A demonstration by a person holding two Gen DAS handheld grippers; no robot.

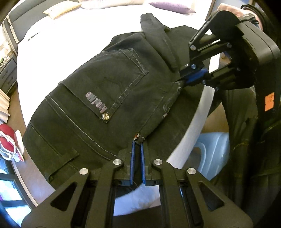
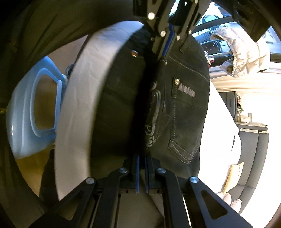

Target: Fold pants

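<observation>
Black jeans (image 1: 105,91) lie on a white bed (image 1: 70,38), back pocket with grey lettering facing up, one leg folded over toward the far side. My left gripper (image 1: 137,140) is shut on the waistband edge by a metal rivet at the bed's near edge. My right gripper (image 1: 182,81) is shut on the jeans' edge farther right. In the right wrist view the right gripper (image 2: 142,155) pinches the dark fabric (image 2: 184,114), and the left gripper (image 2: 166,50) grips the far end.
A light blue plastic tub (image 1: 210,150) stands on the floor beside the bed. Pillows (image 1: 98,5) lie at the bed's far side. A red and white item (image 1: 8,140) sits at left. A white jacket (image 2: 242,50) hangs in the background.
</observation>
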